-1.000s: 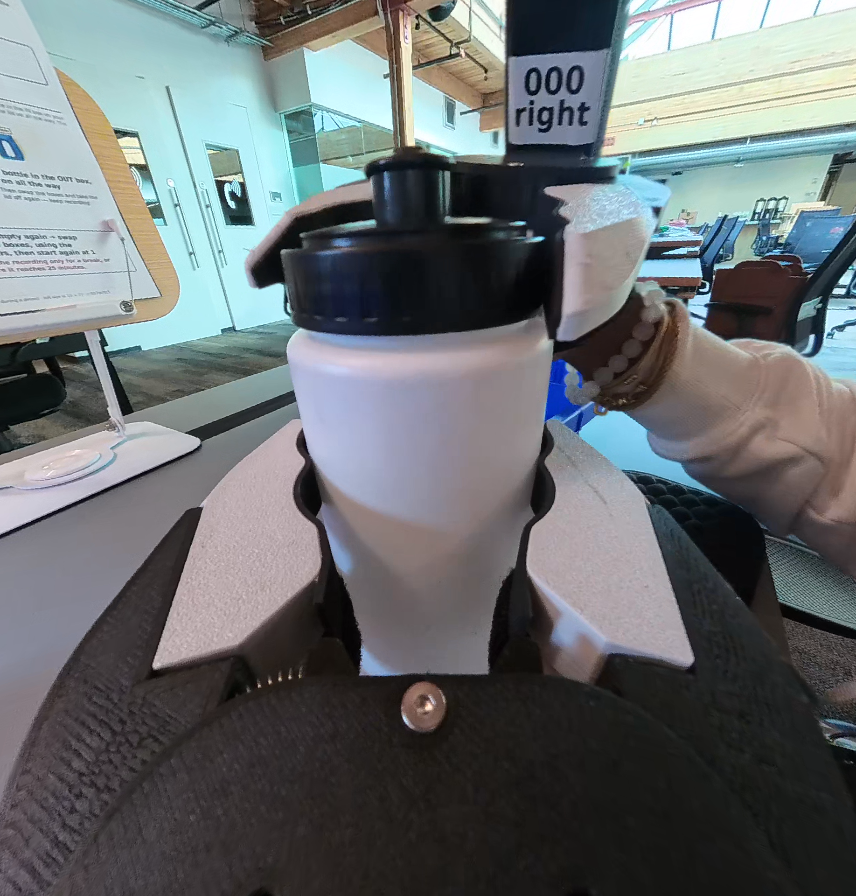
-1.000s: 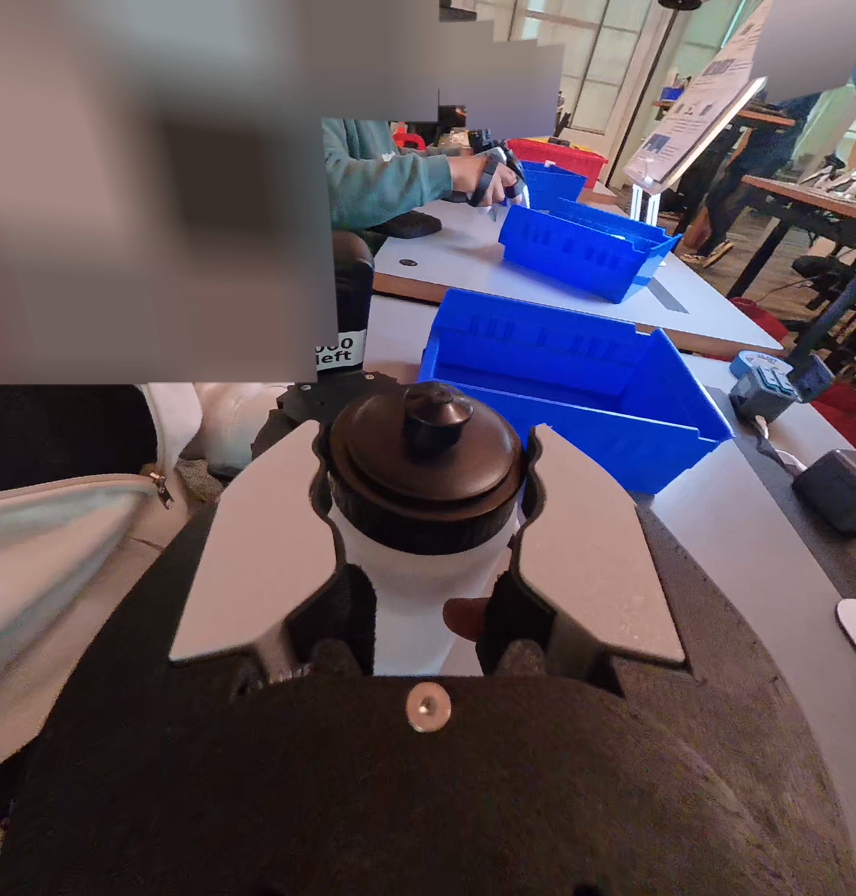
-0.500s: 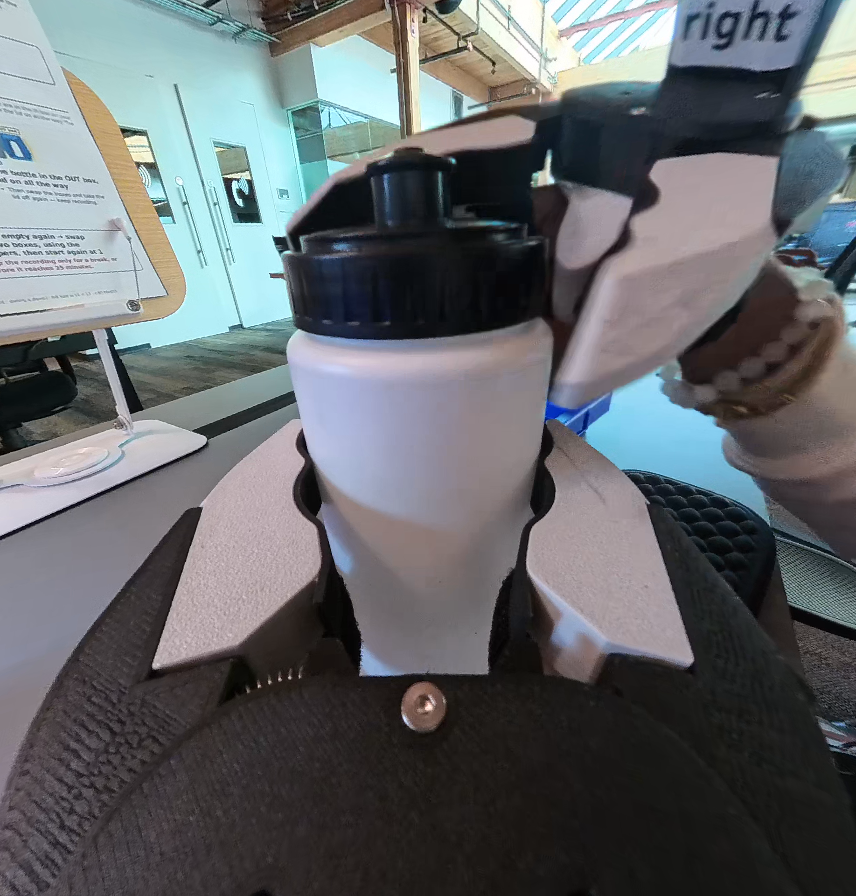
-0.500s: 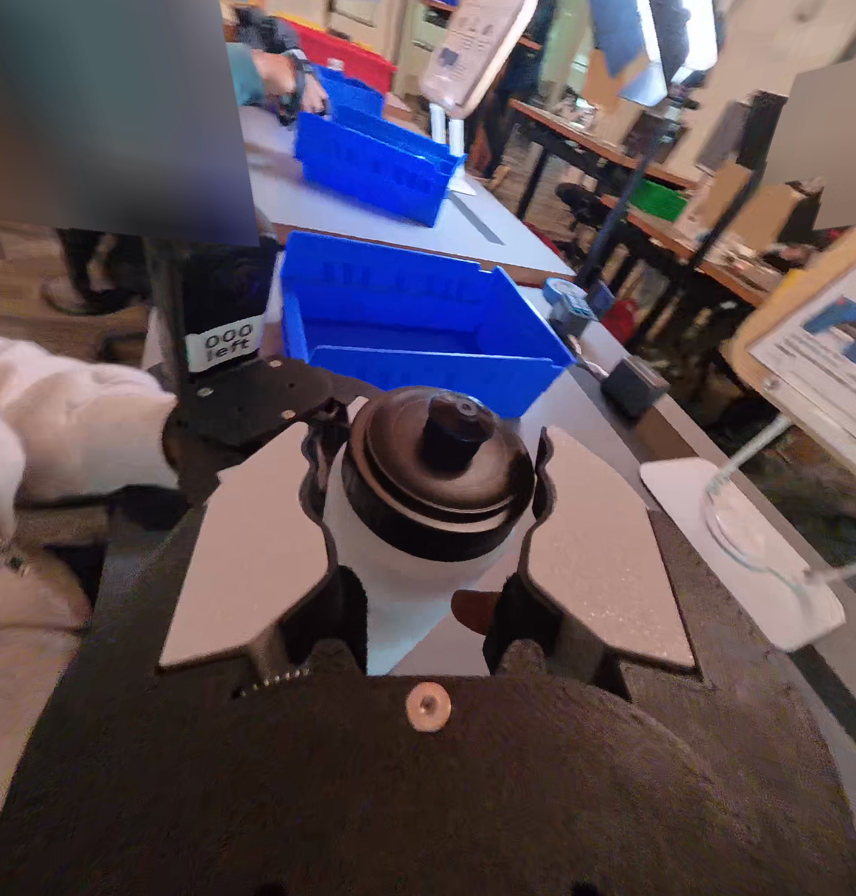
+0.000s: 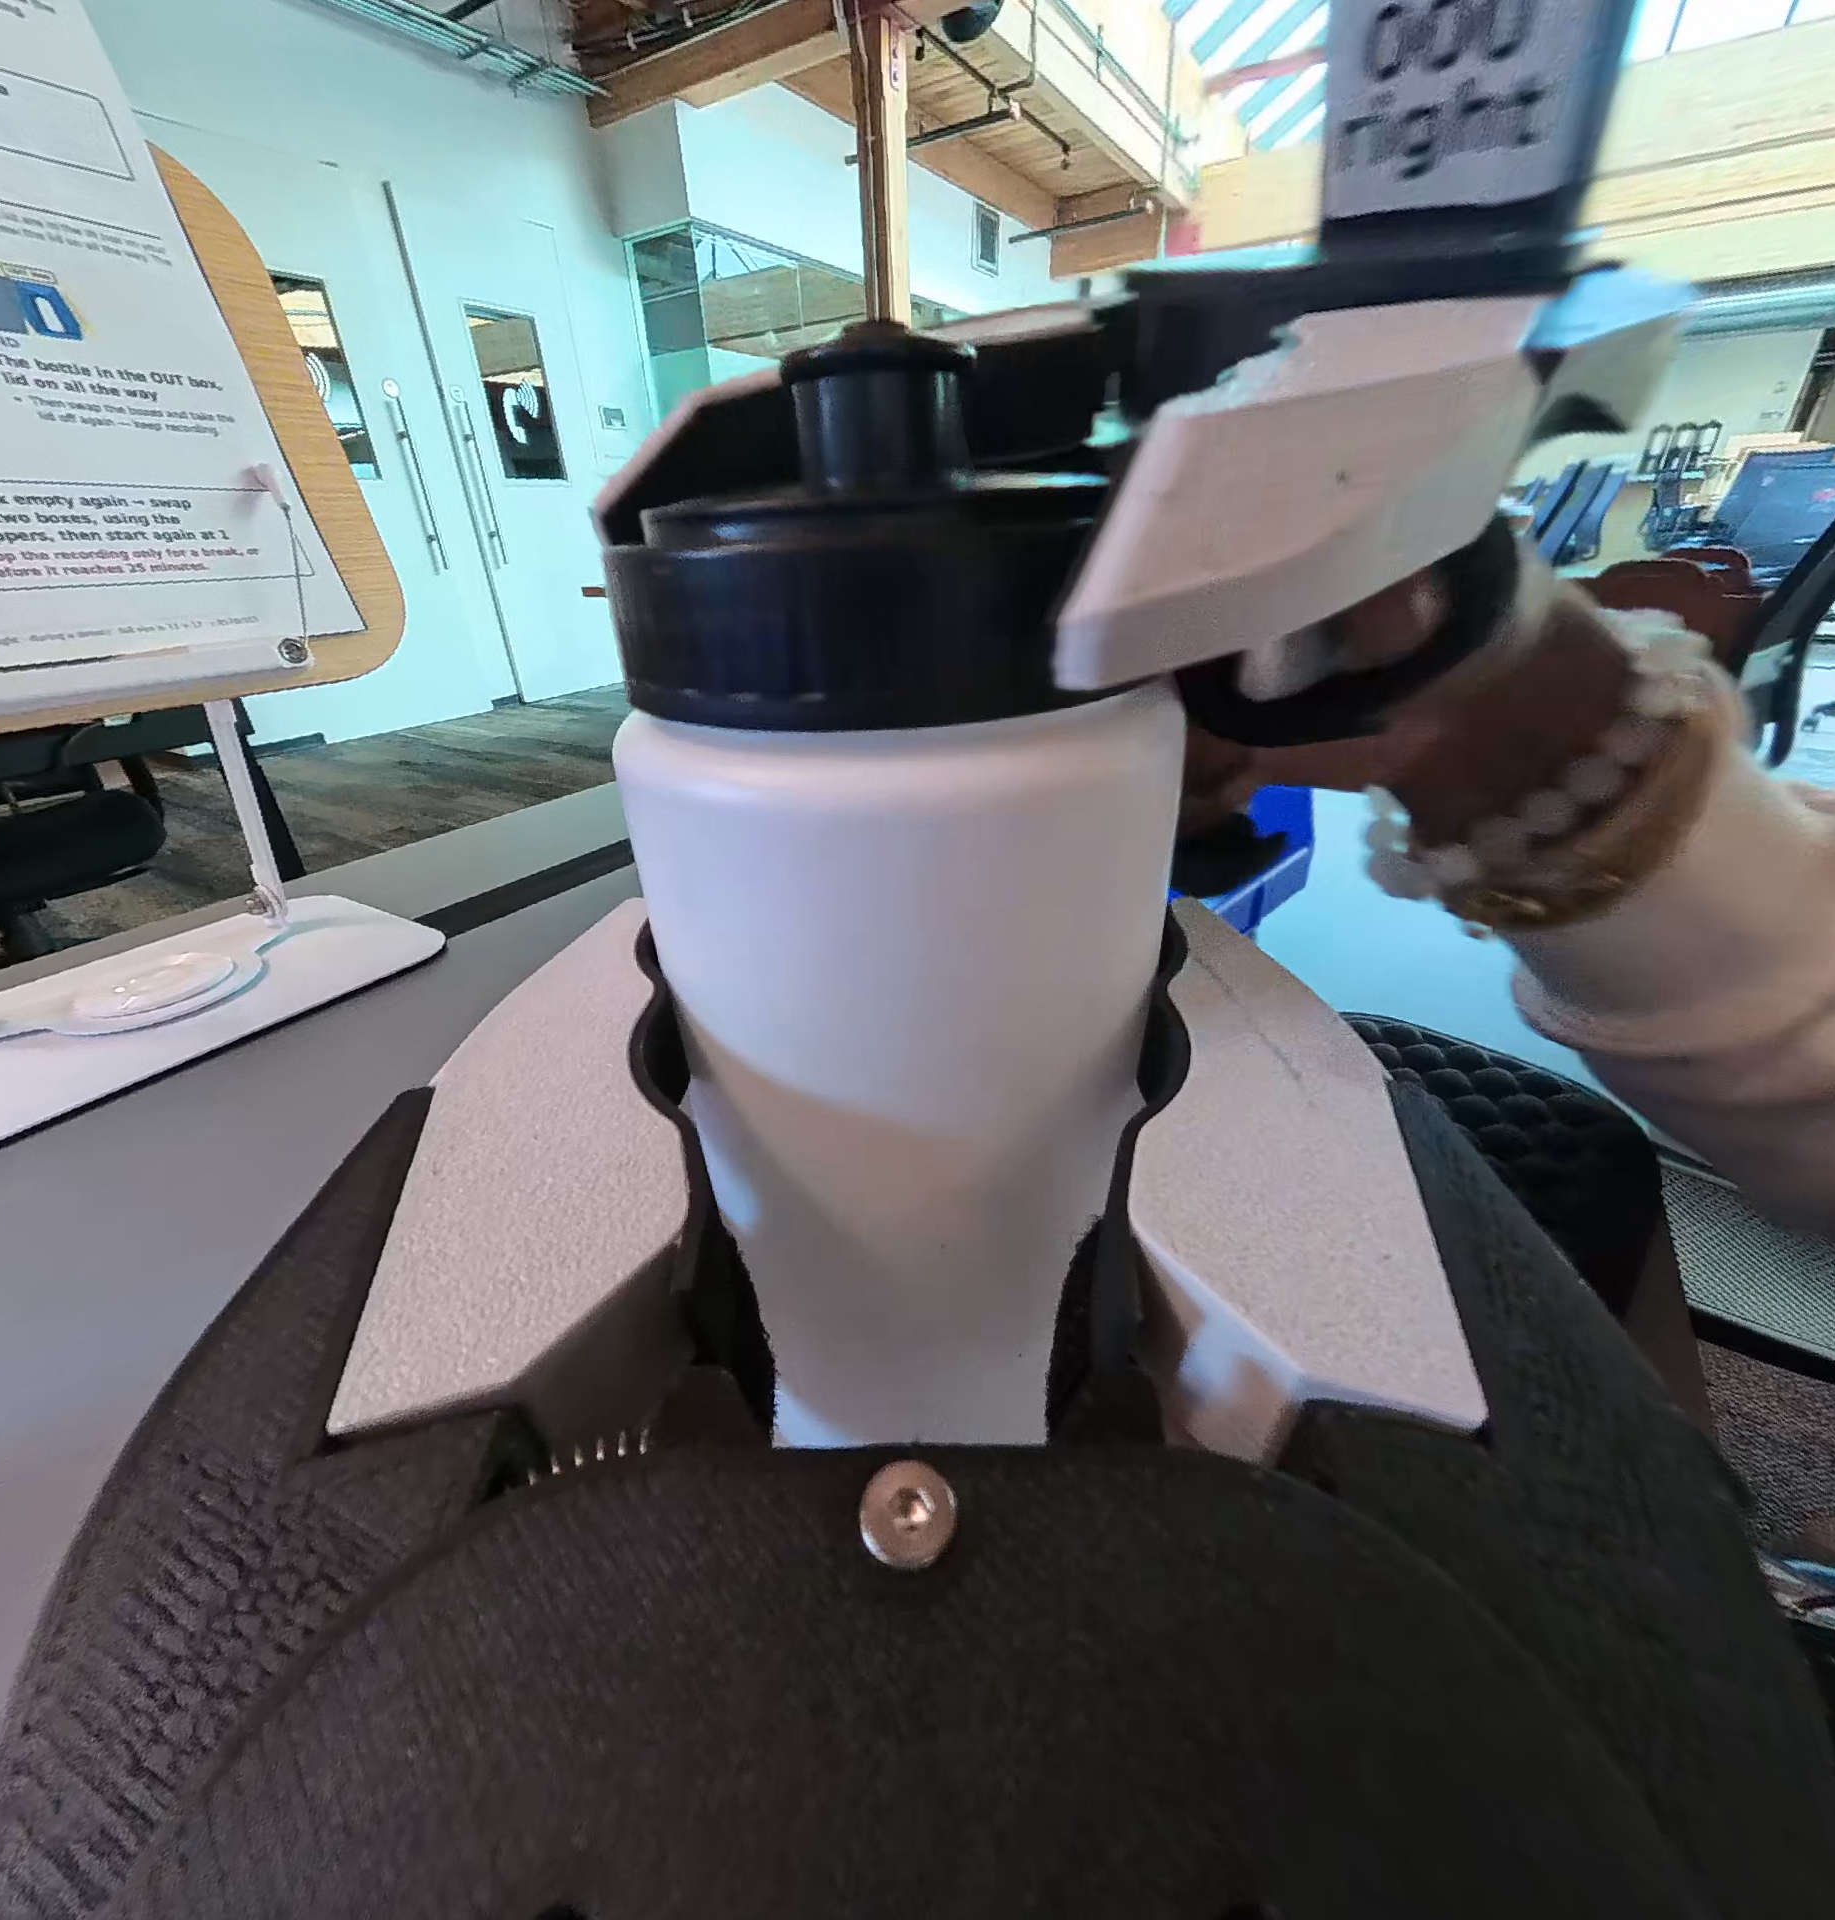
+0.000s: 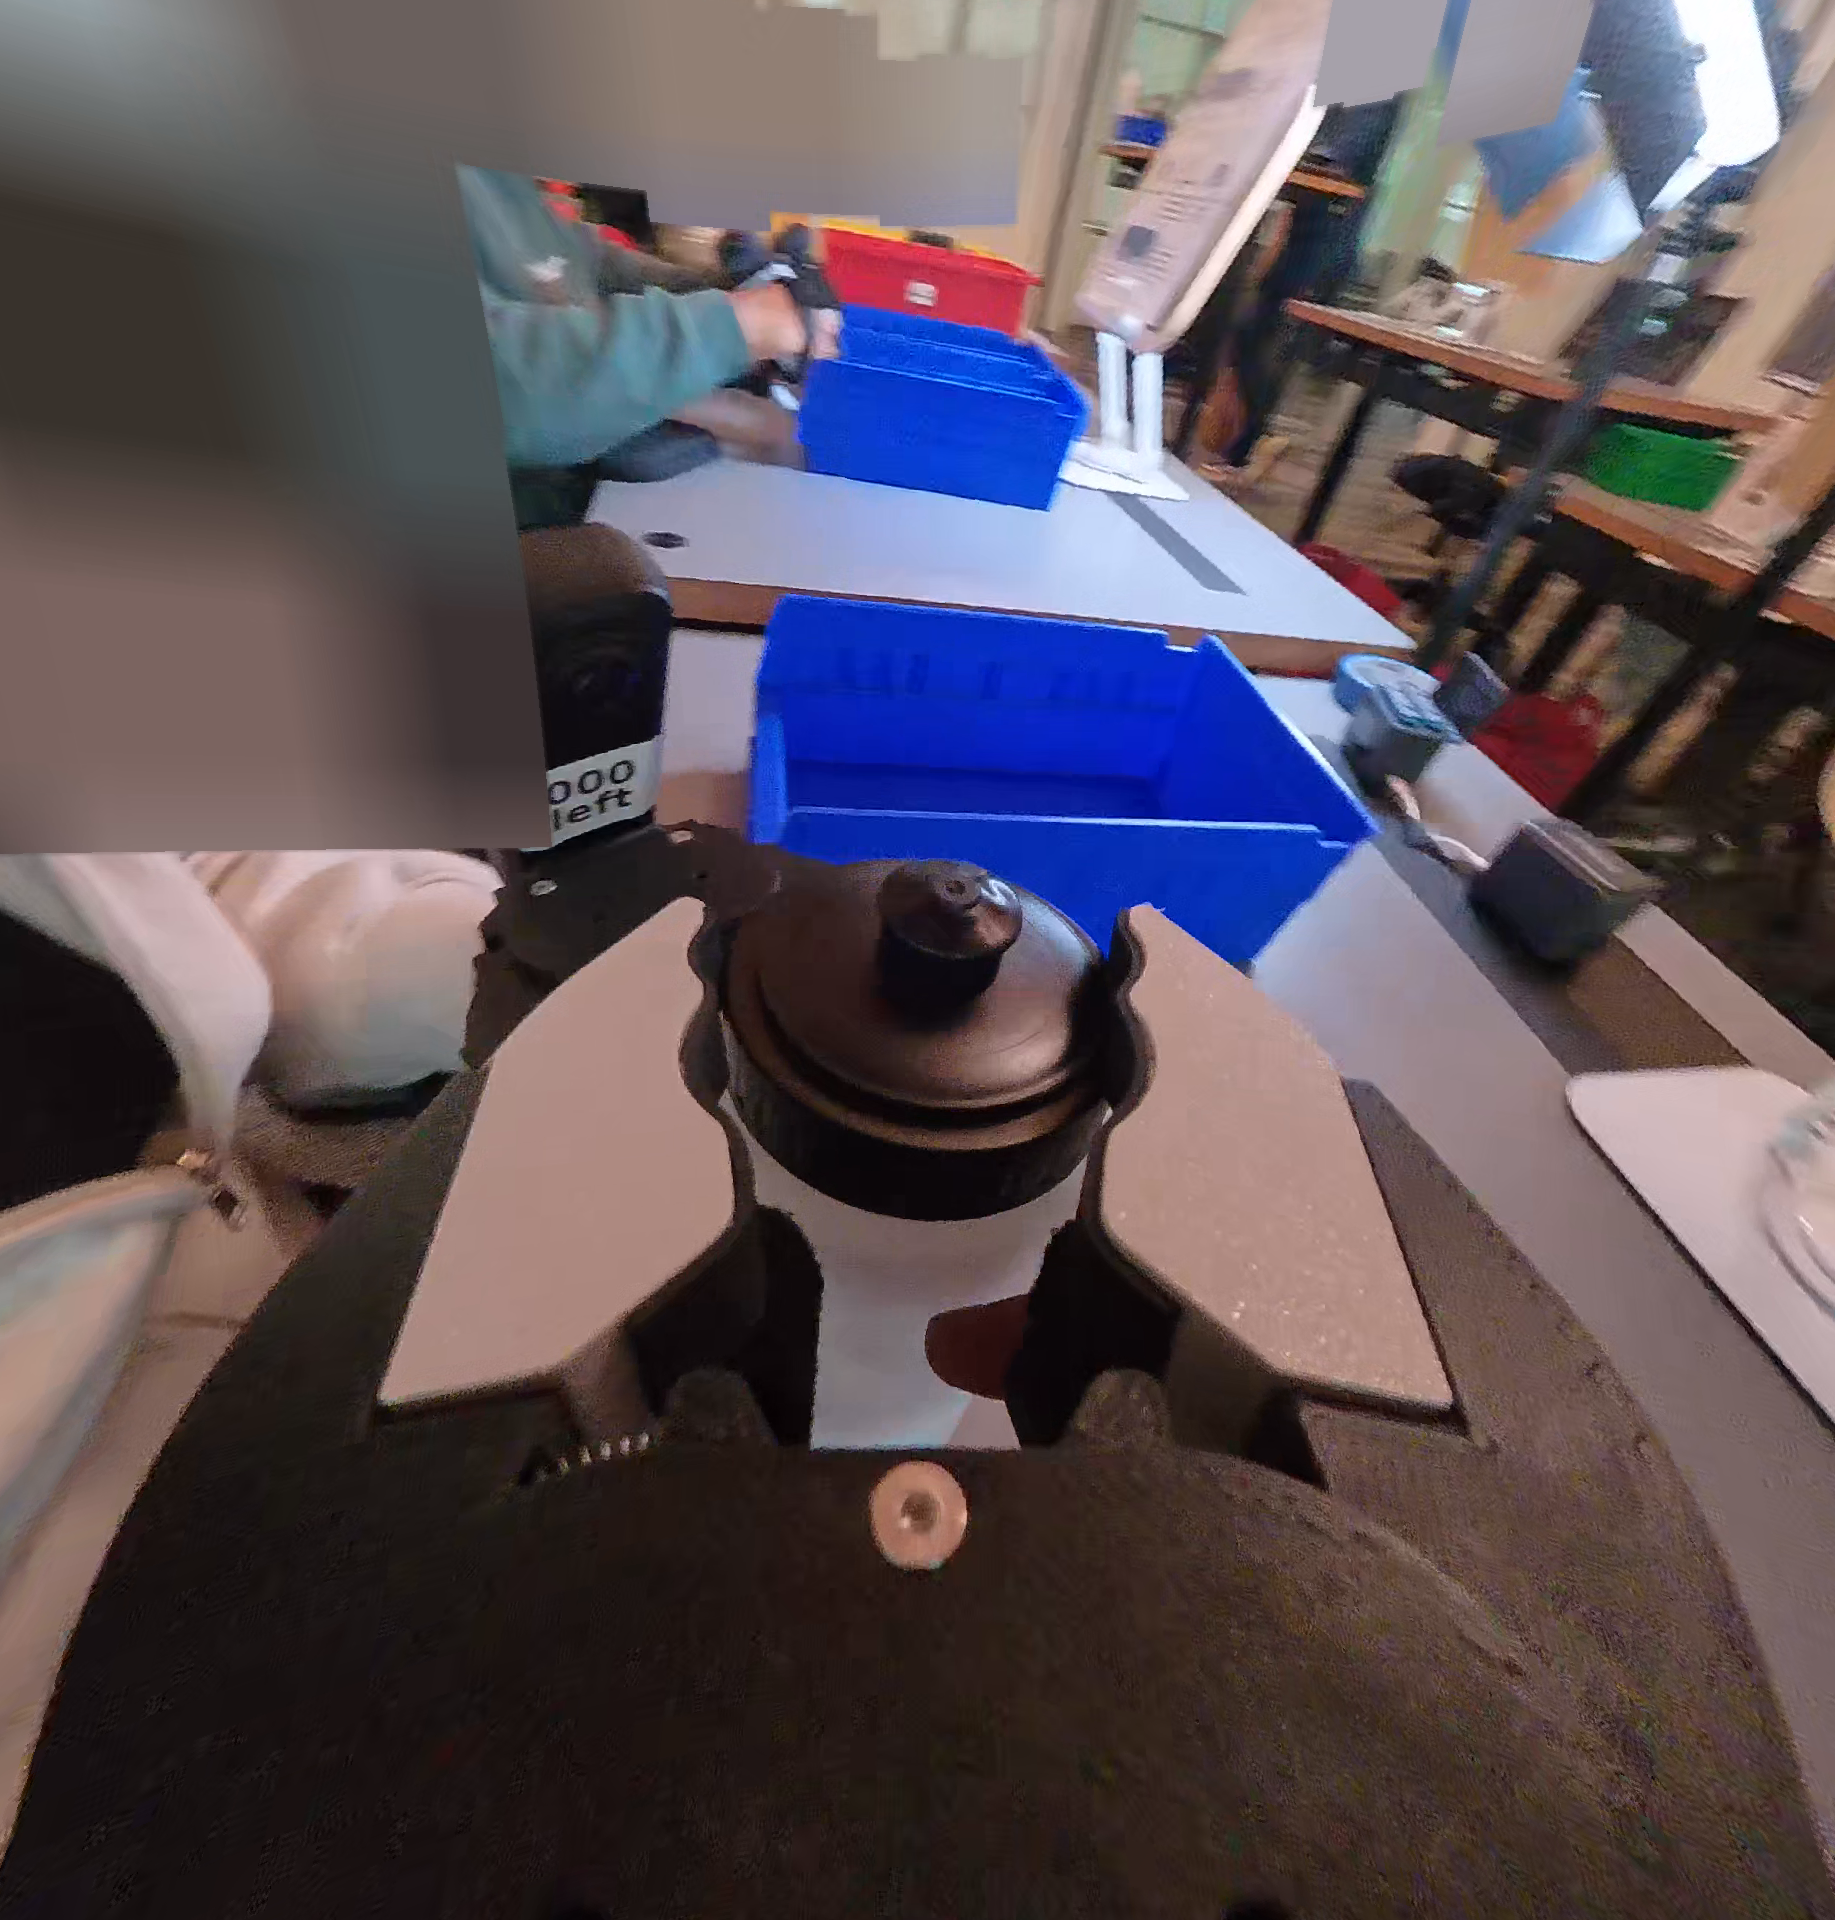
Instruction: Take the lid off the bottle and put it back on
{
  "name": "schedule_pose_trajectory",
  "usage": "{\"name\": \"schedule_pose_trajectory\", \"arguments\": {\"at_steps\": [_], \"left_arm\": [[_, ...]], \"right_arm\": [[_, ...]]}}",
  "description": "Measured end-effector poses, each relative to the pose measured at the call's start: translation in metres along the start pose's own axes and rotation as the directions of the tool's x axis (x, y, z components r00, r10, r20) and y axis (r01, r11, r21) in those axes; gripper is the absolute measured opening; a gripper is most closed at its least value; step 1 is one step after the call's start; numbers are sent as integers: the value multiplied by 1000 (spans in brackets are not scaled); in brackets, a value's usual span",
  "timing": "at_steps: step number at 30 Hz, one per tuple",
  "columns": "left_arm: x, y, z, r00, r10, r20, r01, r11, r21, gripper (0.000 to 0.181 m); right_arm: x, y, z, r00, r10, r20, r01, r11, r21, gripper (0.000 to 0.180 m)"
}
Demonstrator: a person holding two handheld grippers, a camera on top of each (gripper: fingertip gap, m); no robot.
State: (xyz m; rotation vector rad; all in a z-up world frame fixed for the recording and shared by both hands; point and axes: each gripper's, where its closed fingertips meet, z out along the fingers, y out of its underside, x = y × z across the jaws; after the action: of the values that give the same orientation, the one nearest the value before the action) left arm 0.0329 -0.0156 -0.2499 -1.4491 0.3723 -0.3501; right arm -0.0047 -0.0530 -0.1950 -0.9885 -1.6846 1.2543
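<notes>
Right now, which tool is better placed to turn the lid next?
The right tool. Its fingers already sit around the black lid, which is on the white bottle. The left tool is clamped on the bottle's body lower down, holding it upright, so it should likely stay as the brace.

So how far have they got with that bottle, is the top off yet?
Not yet. Done: the left hand-held gripper grips the white bottle upright by its body. In hand: the right hand-held gripper is closed around the black lid, which sits on the neck. Left: taking it off and putting it back on.
</notes>
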Motion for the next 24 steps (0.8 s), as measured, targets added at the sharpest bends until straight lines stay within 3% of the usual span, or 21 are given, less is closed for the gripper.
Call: {"name": "schedule_pose_trajectory", "arguments": {"at_steps": [2, 4, 8, 10, 14, 16, 21, 24], "left_arm": [[1, 0, 0, 1000, 5, -4, -5, 1000, -1, 87], [4, -1, 0, 1000, 24, -15, -24, 1000, 1, 87], [6, 0, 2, 999, 23, -29, -23, 1000, 1, 87], [5, 0, 1, 999, 5, -40, -5, 1000, 5, 87], [7, 0, 1, 998, -2, -55, 3, 1000, 9, 87], [3, 0, 0, 1000, 0, -24, 1, 1000, 9, 87], [-1, 0, 0, 999, 24, 22, -24, 1000, -4, 87], [2, -1, 0, 999, 35, 7, -35, 999, 1, 87]], "right_arm": [[5, 1, 0, 976, 26, -215, -34, 999, -37, 71], [5, 2, -4, 948, 11, -319, -37, 996, -76, 71], [3, -2, -8, 986, -19, -165, 14, 999, -33, 80], [-1, 0, -10, 999, 45, 7, -45, 999, -14, 85], [-4, 6, -10, 986, 65, 155, -69, 997, 24, 75], [-2, 5, -8, 993, 79, 91, -84, 995, 52, 75], [8, 5, -7, 948, 134, -288, -115, 990, 81, 75], [4, 4, -9, 936, 117, -331, -100, 993, 67, 75]]}}
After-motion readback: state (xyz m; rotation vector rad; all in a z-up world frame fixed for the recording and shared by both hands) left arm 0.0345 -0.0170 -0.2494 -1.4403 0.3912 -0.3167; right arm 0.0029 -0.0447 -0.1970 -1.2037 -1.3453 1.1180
